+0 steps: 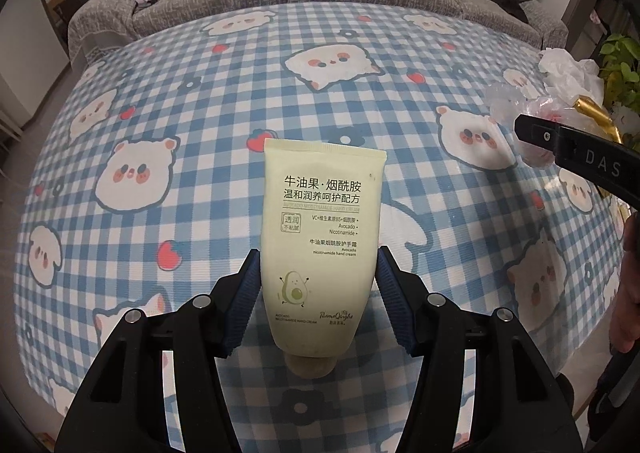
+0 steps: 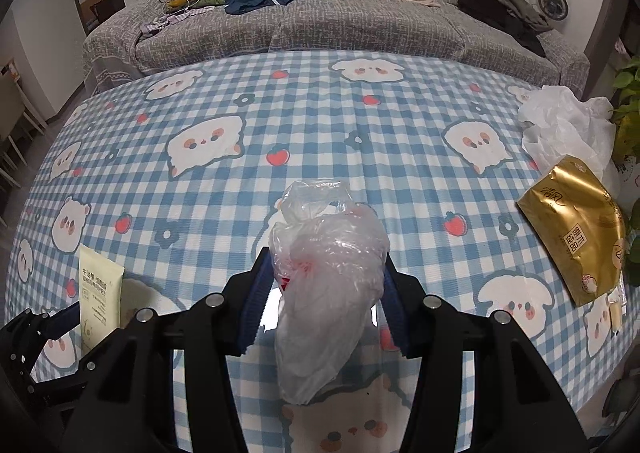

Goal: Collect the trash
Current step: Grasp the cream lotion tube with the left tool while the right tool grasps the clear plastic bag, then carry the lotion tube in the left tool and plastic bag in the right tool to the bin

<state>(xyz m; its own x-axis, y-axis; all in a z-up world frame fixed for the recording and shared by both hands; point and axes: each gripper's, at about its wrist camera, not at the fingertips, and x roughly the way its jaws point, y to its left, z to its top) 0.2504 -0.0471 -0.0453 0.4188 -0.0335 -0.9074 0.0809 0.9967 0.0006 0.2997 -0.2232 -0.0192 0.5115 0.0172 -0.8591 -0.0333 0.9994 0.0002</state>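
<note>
The left gripper (image 1: pixel 318 285) is clamping the hand cream tube (image 1: pixel 320 229), long axis pointing to 12 o'clock, while the right gripper (image 2: pixel 326 293) is pinching the crumpled plastic bag (image 2: pixel 328 273), the white bag (image 2: pixel 568 125) lying at its 2 o'clock.

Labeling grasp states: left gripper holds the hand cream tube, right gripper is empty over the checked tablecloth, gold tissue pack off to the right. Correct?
One error: the right gripper is not empty. The right wrist view shows it shut on a crumpled clear plastic bag. The rest stands: the left gripper holds the hand cream tube, and the gold tissue pack lies to the right on the checked tablecloth.
</note>
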